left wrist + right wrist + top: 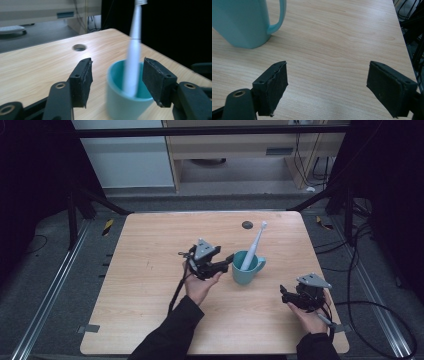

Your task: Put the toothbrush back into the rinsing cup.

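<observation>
1. Wooden table (150,285), mostly bare, small round hole (247,224) out near 12 o'clock.
2. Teal mug (243,268) just right of centre, handle toward 4 o'clock.
3. Left gripper (226,261) right beside the mug at its 9 o'clock, jaws spread wide, holding nothing; in the left gripper view, pads (81,81) either side of the mug.
4. Right gripper (283,292) down at the mug's 5 o'clock, well apart, jaws wide open, empty, aimed over bare wood.
5. White toothbrush (254,247) stood in the mug, leaning toward 1 o'clock, head up.
6. Probably a grab at the mug or brush: best approached level, centred, closed slowly to avoid tipping.
</observation>
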Demonstrator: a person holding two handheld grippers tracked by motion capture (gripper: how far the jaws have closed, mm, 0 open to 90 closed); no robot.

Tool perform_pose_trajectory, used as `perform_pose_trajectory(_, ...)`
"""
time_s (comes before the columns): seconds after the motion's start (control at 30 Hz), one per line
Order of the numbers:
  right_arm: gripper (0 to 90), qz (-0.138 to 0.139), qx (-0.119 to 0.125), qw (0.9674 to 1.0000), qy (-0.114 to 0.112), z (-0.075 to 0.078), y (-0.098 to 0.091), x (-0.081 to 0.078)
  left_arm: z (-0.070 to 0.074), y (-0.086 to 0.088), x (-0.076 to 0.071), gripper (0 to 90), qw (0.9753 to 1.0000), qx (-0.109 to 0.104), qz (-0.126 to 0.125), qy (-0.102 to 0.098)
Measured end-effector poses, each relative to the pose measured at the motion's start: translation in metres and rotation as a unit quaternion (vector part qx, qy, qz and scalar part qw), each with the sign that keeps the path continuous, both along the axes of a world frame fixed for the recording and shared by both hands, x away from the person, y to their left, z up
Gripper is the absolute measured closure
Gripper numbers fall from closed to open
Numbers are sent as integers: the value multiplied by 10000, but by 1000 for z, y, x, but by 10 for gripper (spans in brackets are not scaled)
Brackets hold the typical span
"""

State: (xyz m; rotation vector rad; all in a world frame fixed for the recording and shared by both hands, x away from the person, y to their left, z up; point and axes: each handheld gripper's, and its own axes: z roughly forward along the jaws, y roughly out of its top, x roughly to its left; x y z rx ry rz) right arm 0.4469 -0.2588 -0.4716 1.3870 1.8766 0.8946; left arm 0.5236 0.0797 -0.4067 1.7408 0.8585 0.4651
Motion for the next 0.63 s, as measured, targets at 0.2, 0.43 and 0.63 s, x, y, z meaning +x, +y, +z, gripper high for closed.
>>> perform_pose_trajectory(0.2,165,-39,19,10000,11,0,-1,1,-6,43,7,357,9987,353,333,125)
perform_pose_trajectory(0.43,163,-66,2,10000,-14,1,-3,0,-24,88,-2,327,9944,799,640,254)
perform_pose_trajectory(0.63,161,-70,-8,10000,-9,1,-2,0,-40,127,-14,320,9903,982,880,435)
